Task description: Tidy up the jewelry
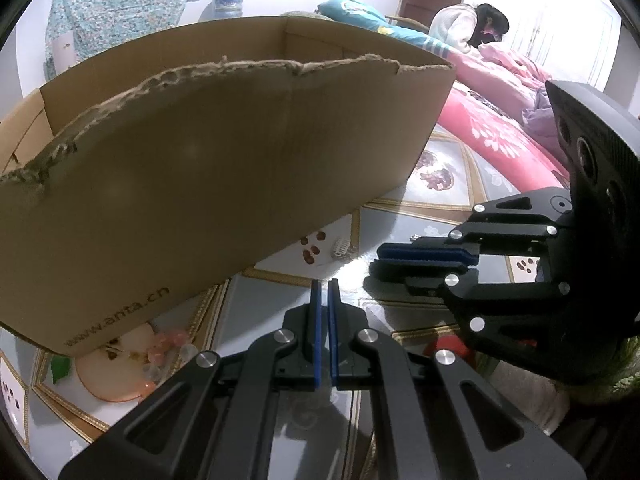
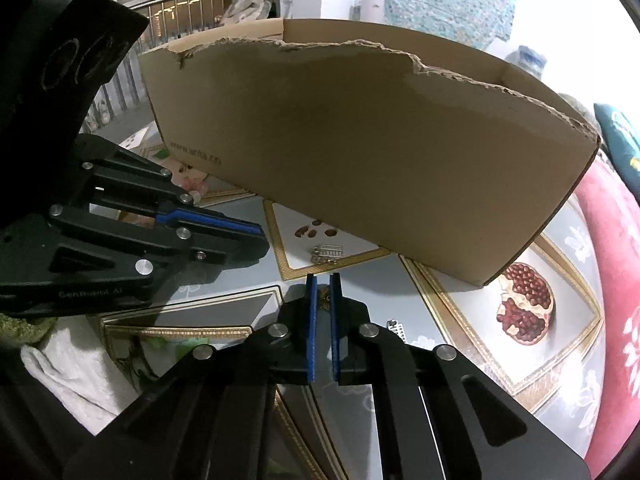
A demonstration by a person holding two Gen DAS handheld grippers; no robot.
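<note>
A large brown cardboard box [image 1: 200, 160] [image 2: 360, 140] with torn top edges stands on the patterned glass table. Just in front of its near wall lies a small silver jewelry piece [image 1: 341, 249] [image 2: 327, 252]. Another silver piece [image 2: 396, 328] lies right beside my right gripper's finger. Pink and clear beads [image 1: 168, 346] rest by the box's near left corner. My left gripper [image 1: 324, 286] [image 2: 260, 240] is shut and holds nothing. My right gripper [image 2: 324, 280] [image 1: 376, 260] is shut low over the table. A brownish speck shows in its slit; I cannot tell whether it is an object.
The table [image 2: 460, 300] has a fruit-print top with gold borders. A pink quilted bed [image 1: 492, 128] runs along its right side, and a person [image 1: 472, 28] sits at the back. A white cloth [image 2: 80, 368] lies at the table's near left.
</note>
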